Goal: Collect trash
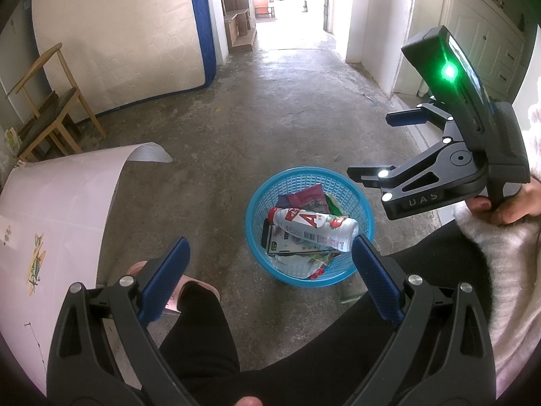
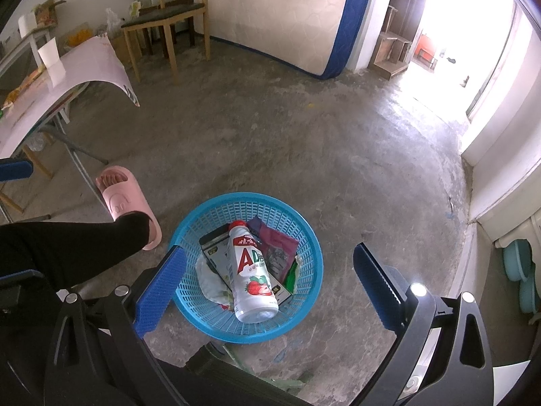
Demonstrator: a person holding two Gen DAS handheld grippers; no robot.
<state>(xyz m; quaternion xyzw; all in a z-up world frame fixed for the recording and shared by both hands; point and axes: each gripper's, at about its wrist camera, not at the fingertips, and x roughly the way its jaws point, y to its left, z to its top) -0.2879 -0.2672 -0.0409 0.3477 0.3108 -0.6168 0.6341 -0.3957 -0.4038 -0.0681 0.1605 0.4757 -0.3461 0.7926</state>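
Note:
A blue mesh basket (image 1: 363, 203) (image 2: 306, 237) stands on the concrete floor. In it lie a white bottle with a red cap and strawberry label (image 1: 314, 227) (image 2: 252, 277), a purple packet (image 1: 306, 199) (image 2: 277, 248), a dark box (image 2: 213, 243) and other wrappers. My left gripper (image 1: 270, 253) hovers above and in front of the basket, open and empty. My right gripper (image 2: 268, 260) is over the basket, open and empty; in the left wrist view the right gripper (image 1: 368, 145) hangs up and to the right of the basket.
A table under a pink cloth (image 1: 57, 209) (image 2: 77, 67) stands at the left. A person's black-clad legs (image 1: 199, 331) and pink slipper (image 2: 126, 203) are beside the basket. A wooden chair (image 1: 47, 108) (image 2: 169, 17) and a mattress (image 1: 121, 34) lean by the wall. A bright doorway (image 1: 287, 0) lies beyond.

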